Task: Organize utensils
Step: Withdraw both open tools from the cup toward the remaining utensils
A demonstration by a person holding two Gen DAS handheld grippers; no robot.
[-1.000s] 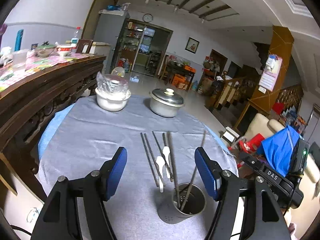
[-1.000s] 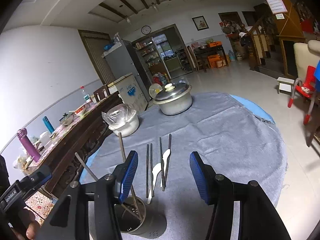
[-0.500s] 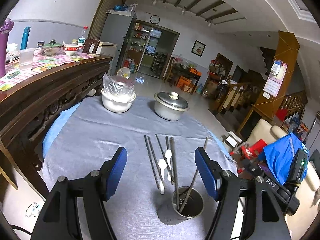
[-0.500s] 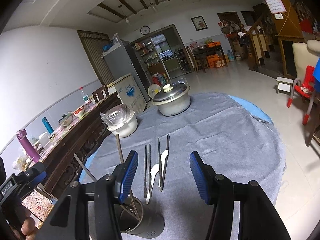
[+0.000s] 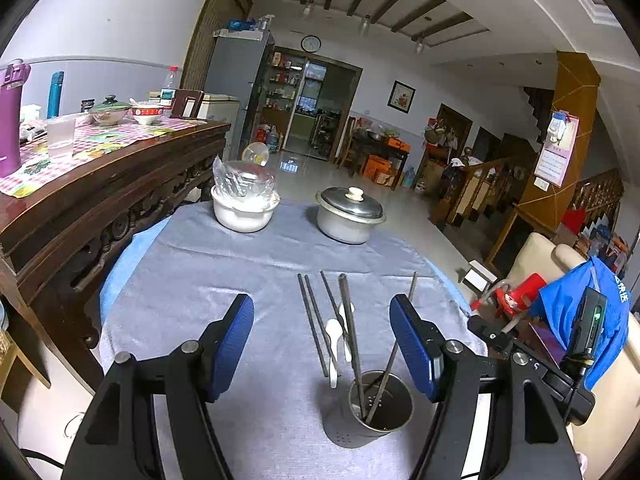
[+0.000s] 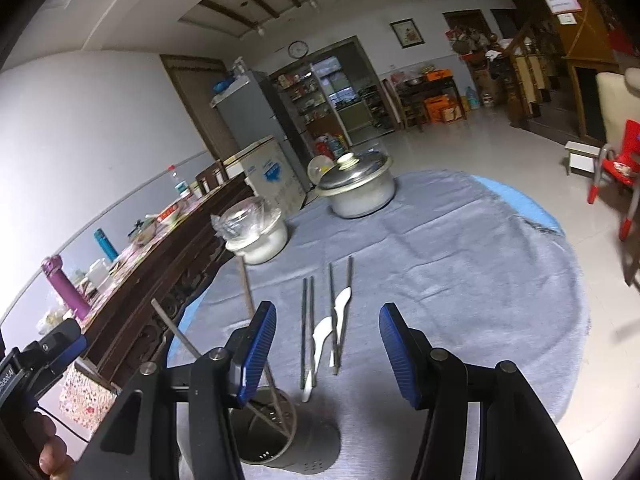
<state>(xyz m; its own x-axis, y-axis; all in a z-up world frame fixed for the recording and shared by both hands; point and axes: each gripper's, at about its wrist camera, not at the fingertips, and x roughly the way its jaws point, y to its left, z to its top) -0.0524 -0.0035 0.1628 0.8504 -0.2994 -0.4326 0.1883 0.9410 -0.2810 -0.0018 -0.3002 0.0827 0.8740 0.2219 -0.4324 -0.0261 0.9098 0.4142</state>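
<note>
Utensils, left view: two pairs of chopsticks [image 5: 314, 320] and two white spoons [image 5: 334, 334] lie flat on the grey cloth of the desk [image 5: 192, 280], between my blue pads and just beyond the metal holder [image 5: 378, 410] at 5 o'clock.
Holder, left view: it stands upright and already carries two chopsticks that lean out to 12 and 1 o'clock.
Left claw [image 5: 322, 344]: jaws wide, nothing between the pads, hanging above the desk.
Far desk, left view: a covered white bowl [image 5: 244, 212] at 11 o'clock and a lidded pot [image 5: 350, 220] at 12 o'clock, well apart from the utensils.
Utensils, right view: the same chopsticks [image 6: 307, 320] and spoons [image 6: 320, 340] sit dead centre, running from 12 to 6 o'clock.
Holder, right view: the holder [image 6: 276, 428] is at 7 o'clock, partly behind my left pad.
Right claw [image 6: 328, 350]: jaws moderately wide and empty.
Handling, my guess: the chopsticks look stiff, thin, smooth metal, light and likely to slip or roll; the spoons look like ceramic or plastic, light and perhaps chippable.
Hold, my guess: pinch a chopstick pair across its middle; take a spoon by its handle.
</note>
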